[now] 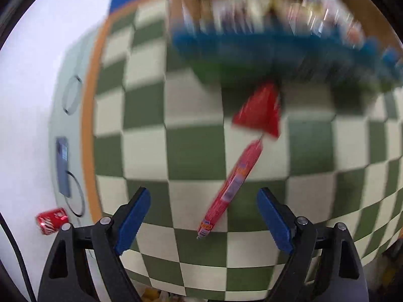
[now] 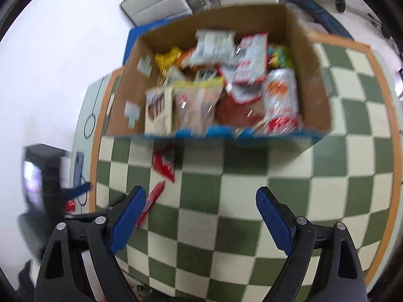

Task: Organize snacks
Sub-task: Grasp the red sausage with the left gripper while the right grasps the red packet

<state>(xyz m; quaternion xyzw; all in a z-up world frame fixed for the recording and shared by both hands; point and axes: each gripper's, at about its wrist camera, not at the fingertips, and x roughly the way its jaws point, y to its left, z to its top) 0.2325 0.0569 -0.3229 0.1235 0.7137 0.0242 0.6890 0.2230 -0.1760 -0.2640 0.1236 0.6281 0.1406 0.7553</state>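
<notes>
A long red sausage stick (image 1: 233, 183) lies on the green and cream checkered cloth (image 1: 176, 151), just ahead of my open, empty left gripper (image 1: 204, 216). A red snack packet (image 1: 260, 110) lies beyond it, near the box. In the right wrist view the cardboard box (image 2: 312, 83) is full of several snack packs and a white and orange can (image 2: 279, 93). The red packet (image 2: 165, 162) and sausage stick (image 2: 153, 198) lie in front of the box, left of my open, empty right gripper (image 2: 201, 216). Both views are blurred.
A red cola can (image 1: 51, 220) lies on its side off the cloth's left edge, by a blue phone (image 1: 62, 166) with a cable. The left gripper (image 2: 50, 186) shows at the right view's left edge. White chairs (image 2: 156, 7) stand behind the box.
</notes>
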